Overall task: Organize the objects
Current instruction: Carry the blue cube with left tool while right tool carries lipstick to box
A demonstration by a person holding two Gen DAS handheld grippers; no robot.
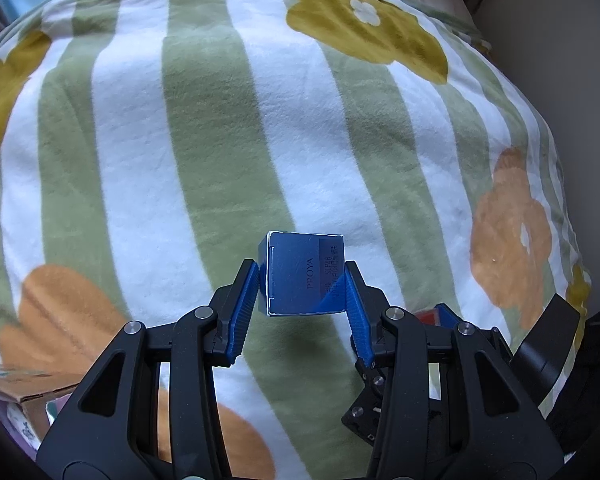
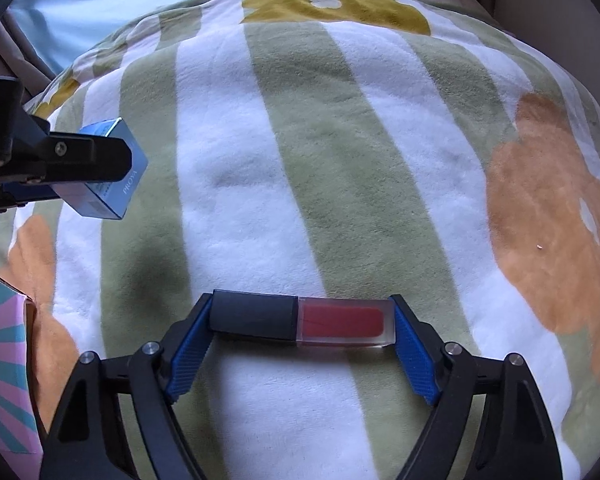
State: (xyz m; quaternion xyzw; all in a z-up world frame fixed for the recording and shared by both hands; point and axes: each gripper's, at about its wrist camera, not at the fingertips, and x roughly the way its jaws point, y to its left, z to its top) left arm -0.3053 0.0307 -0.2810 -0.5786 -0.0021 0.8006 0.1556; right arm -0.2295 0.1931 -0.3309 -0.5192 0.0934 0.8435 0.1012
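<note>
The blue box (image 1: 304, 274) hung above the striped blanket (image 1: 228, 128), pinched by the left tongs (image 1: 302, 282). Rel. to the box, the lip-gloss tube (image 2: 303, 322) lay to its right on the blanket, spanning the right tongs (image 2: 303, 328); pads met both tube ends, firm grip not confirmed. A patterned carton (image 2: 4, 364) sat at the blanket's left edge. Est. progress: 2 items in hand, neither stowed; destination unclear.

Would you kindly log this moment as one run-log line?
left tool: shut on blue PROYA box, lifted | right tool: around red lip gloss tube lying on striped blanket
</note>
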